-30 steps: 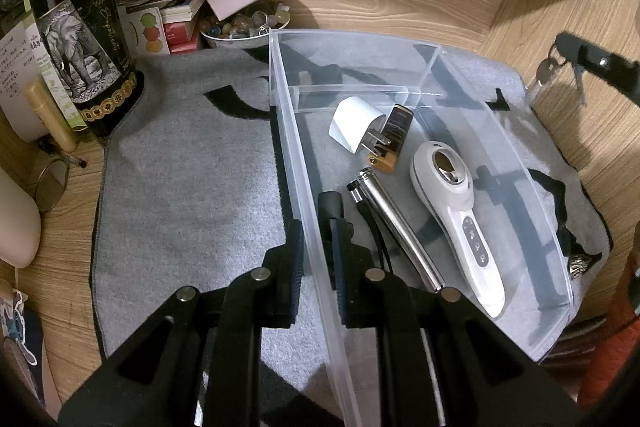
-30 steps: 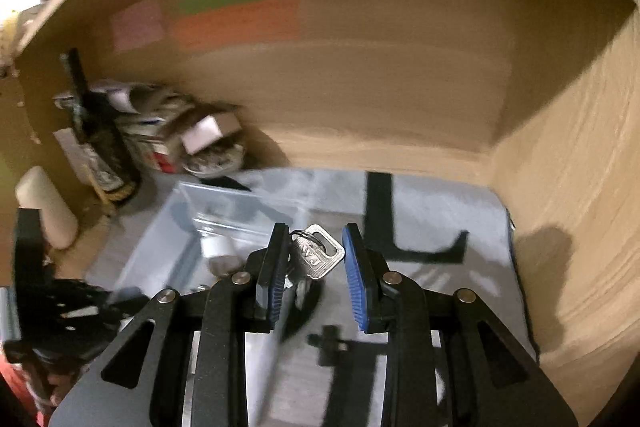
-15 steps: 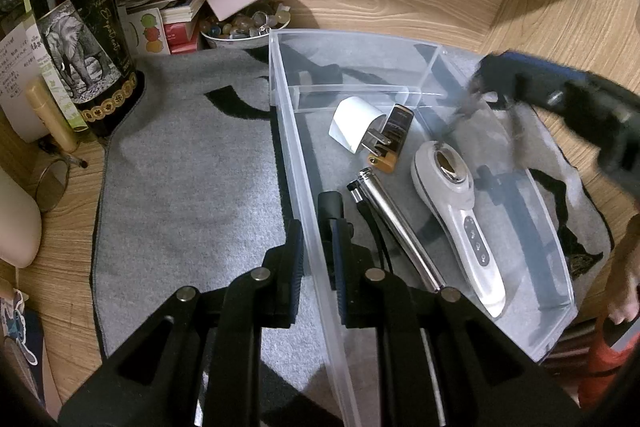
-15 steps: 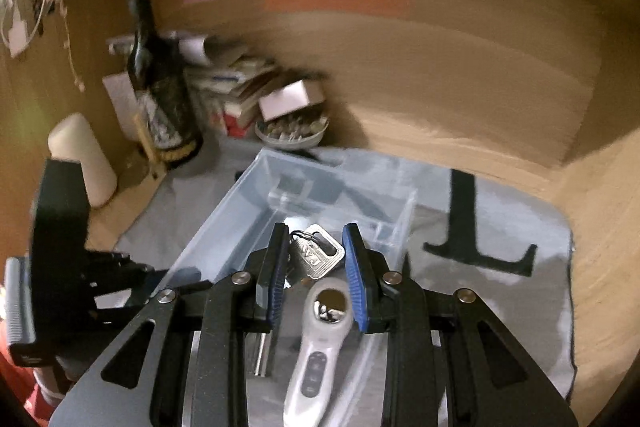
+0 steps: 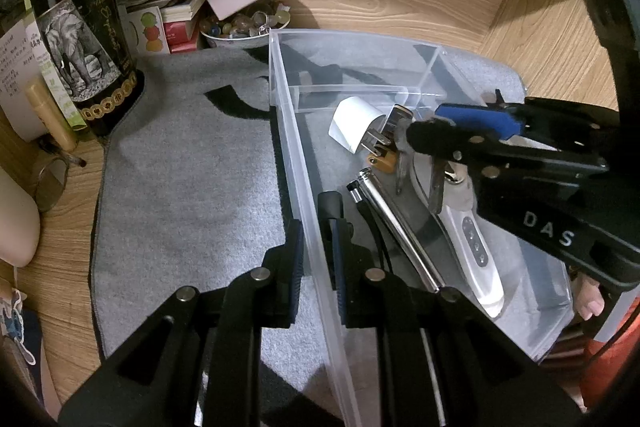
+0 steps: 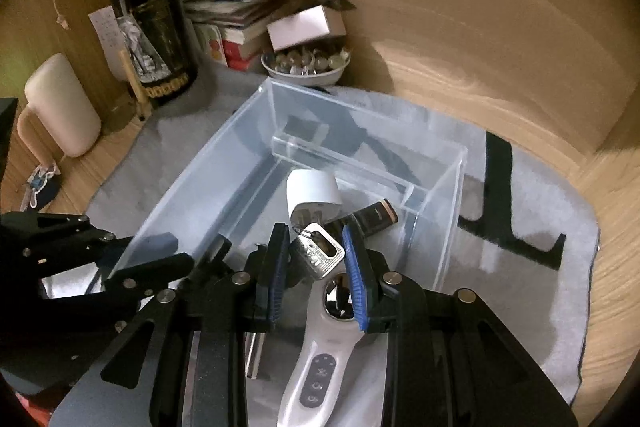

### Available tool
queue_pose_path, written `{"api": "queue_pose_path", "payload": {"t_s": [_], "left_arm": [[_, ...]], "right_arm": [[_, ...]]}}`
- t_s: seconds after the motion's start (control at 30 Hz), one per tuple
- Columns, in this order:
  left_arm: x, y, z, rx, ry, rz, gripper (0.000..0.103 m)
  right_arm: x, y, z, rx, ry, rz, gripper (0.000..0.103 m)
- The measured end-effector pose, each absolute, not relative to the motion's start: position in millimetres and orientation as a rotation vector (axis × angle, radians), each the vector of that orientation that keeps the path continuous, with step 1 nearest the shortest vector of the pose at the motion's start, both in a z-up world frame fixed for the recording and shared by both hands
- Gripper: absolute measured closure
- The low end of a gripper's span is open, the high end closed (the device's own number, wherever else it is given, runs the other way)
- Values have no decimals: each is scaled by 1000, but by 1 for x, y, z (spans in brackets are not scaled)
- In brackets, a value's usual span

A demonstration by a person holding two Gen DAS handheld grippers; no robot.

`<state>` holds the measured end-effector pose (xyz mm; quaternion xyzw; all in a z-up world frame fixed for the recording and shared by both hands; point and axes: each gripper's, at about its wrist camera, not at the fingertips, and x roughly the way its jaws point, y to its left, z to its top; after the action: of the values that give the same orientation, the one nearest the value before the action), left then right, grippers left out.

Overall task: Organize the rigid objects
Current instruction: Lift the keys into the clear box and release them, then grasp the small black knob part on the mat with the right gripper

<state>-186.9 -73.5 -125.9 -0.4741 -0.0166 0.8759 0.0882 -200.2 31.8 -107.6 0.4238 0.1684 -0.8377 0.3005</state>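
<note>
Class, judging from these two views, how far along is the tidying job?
Done: the white charger, silver rod and white handheld device lie in the clear bin. In hand: the right claw holds keys above it; the left claw clamps its wall. Left: releasing the keys.

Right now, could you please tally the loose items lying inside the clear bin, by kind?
White plug adapter: 1
White handheld device: 1
Metal rod-shaped tool: 1
Dark and gold tube: 1
Total: 4, excluding the keys held by the right gripper.

right gripper (image 5: 460, 131) arm: white "DAS" | wine bottle (image 5: 80, 27) label: elephant picture, gold script unreadable | keys (image 6: 318, 255): stamped letters unreadable
</note>
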Motion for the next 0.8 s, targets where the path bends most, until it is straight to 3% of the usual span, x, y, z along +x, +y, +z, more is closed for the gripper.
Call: {"api": "queue_pose_path", "payload": {"t_s": [0.33, 0.53, 0.8], "left_arm": [[-187, -74, -127, -1411, -50, 2607, 90], [-187, -74, -127, -1411, -50, 2607, 90], [-187, -74, -127, -1410, -51, 2607, 90]], "right_arm": [[-202, 34, -107, 1134, 454, -2223, 76], [-197, 50, -88, 1058, 404, -2290, 57], [-201, 96, -59, 992, 317, -2438, 55]]}}
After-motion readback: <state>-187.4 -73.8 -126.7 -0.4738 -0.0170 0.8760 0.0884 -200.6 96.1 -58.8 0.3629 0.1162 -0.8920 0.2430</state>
